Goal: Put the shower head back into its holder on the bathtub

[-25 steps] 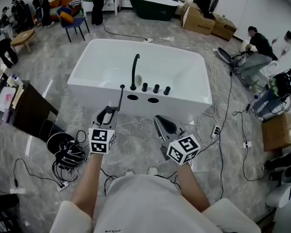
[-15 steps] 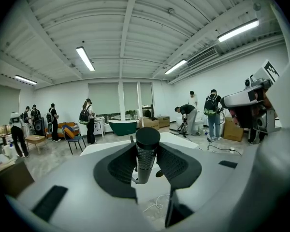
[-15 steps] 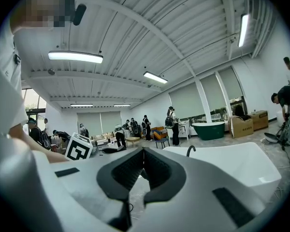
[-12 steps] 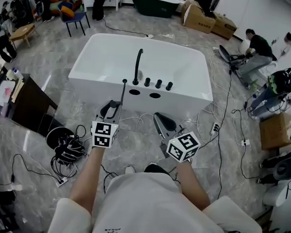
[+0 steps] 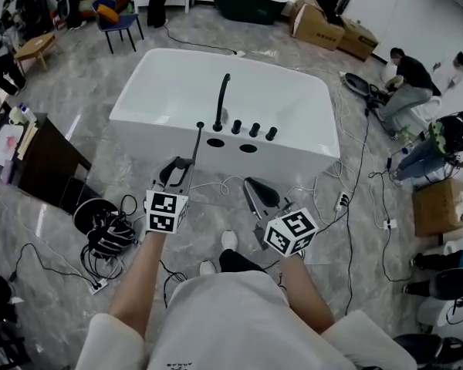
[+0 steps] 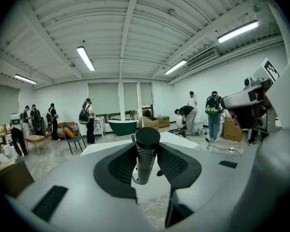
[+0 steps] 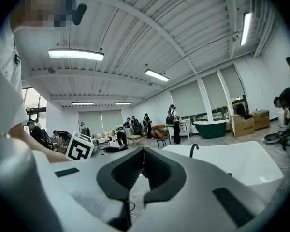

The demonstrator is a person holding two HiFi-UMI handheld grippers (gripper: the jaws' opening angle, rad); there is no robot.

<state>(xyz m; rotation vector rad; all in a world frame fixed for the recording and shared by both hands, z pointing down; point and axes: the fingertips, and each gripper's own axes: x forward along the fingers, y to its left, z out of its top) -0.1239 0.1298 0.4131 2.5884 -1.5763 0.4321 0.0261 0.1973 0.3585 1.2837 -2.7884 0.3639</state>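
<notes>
The slim black shower head (image 5: pixel 194 149) is standing nearly upright in the left claw (image 5: pixel 176 174), whose pads are pressing on its handle from both sides. It is hanging over the floor in front of the white bathtub (image 5: pixel 139 122), not in any holder. From the head view its far tip is lying just beside the left of two dark openings (image 5: pixel 215 142) in the tub's near deck. Behind these openings the black spout (image 5: pixel 222 99) is rising, with three black knobs (image 5: pixel 254 129) sitting to its right. The right claw (image 5: pixel 258 195) is hovering beside the left one, jaws together and gripping nothing. White cable (image 5: pixel 216 185) is trailing across the grey floor (image 5: pixel 77 114).
</notes>
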